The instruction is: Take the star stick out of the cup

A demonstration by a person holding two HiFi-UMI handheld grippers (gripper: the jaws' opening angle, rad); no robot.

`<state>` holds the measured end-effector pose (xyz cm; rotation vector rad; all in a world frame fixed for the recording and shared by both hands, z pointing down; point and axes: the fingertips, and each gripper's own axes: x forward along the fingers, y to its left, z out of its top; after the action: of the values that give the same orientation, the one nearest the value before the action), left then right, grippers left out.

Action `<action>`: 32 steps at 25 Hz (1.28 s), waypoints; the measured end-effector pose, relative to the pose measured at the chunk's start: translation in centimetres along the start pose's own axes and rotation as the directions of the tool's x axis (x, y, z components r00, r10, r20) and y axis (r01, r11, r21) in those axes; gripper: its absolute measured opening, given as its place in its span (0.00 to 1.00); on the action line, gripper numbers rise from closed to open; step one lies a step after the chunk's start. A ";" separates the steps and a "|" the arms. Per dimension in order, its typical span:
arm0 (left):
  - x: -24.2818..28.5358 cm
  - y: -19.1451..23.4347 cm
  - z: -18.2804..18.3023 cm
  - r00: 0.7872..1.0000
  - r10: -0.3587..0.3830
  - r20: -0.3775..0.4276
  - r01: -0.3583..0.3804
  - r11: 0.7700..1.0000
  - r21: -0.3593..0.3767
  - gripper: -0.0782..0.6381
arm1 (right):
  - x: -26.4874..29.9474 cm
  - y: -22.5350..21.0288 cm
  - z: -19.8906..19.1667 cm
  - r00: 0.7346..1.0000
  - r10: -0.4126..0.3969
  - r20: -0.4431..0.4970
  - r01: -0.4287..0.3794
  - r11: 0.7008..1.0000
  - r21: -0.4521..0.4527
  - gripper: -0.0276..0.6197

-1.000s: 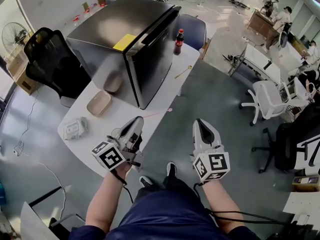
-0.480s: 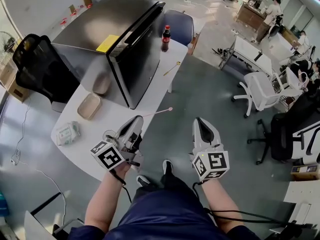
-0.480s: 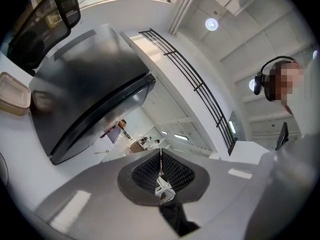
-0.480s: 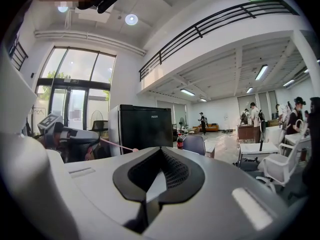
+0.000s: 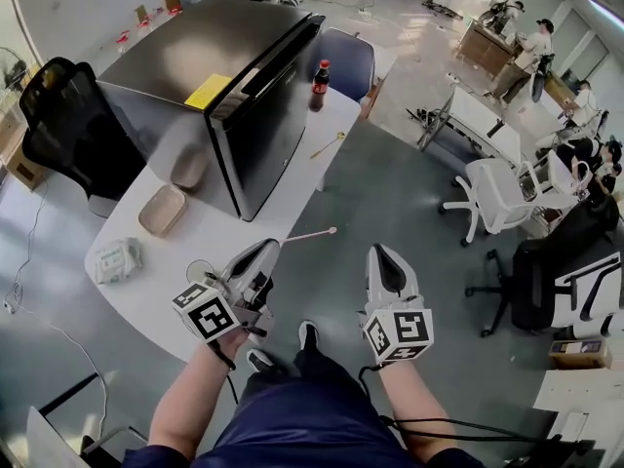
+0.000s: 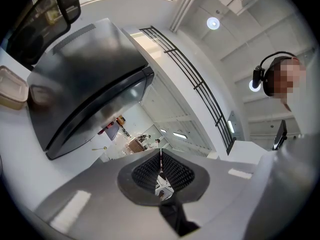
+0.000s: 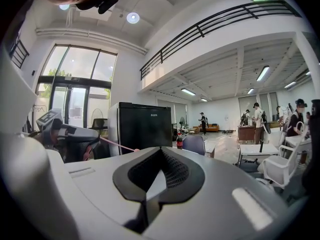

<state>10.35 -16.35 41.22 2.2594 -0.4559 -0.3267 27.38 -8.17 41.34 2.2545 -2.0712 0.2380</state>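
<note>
My left gripper (image 5: 265, 248) is shut on the thin pink star stick (image 5: 310, 234), which juts right from its tips, past the white table's (image 5: 185, 237) edge and over the floor. The star end is too small to make out. In the left gripper view the stick (image 6: 160, 160) shows as a thin line pinched between the closed pads. A clear cup (image 5: 200, 271) stands on the table just left of that gripper, apart from the stick. My right gripper (image 5: 378, 253) hangs over the floor, shut and empty. The right gripper view shows the left gripper (image 7: 60, 131) with the stick (image 7: 117, 145).
A black mini fridge (image 5: 224, 96) fills the table's middle. A cola bottle (image 5: 318, 84) and a gold stick (image 5: 327, 145) lie beyond it. A tan tray (image 5: 162, 210) and a wipes packet (image 5: 115, 259) sit to the left. Office chairs (image 5: 497, 198) stand on the right.
The head view has shifted, bringing the cup into sight beside the left gripper. The left gripper still holds the stick. Both grippers sit slightly lower in the picture.
</note>
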 end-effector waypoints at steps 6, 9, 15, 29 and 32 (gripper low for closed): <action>0.3 -0.1 -0.6 1.000 0.004 0.014 -0.004 0.999 -0.038 0.12 | 0.4 -1.0 0.0 1.000 0.010 -0.002 -0.010 1.000 -0.005 0.05; 0.3 0.1 -0.6 1.000 0.021 0.024 -0.019 0.998 -0.056 0.12 | 0.8 -1.0 0.2 1.000 0.022 0.002 -0.022 1.000 -0.004 0.05; -0.3 0.6 -0.4 0.996 0.070 0.052 -0.067 0.996 -0.052 0.12 | 1.6 -0.3 0.4 0.998 0.062 0.006 -0.062 0.998 0.000 0.05; -0.8 0.0 -0.6 0.990 0.076 0.120 -0.071 0.996 -0.047 0.12 | 2.3 2.2 1.7 0.987 0.162 0.020 -0.162 0.986 -0.033 0.05; -1.0 -0.2 -0.4 0.988 0.091 0.121 -0.086 0.995 -0.052 0.12 | 2.3 2.7 1.9 0.983 0.181 0.018 -0.180 0.983 -0.041 0.05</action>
<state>9.66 -15.54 41.39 2.1744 -0.6049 -0.4279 24.97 -10.95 39.65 2.0573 -2.2731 0.1820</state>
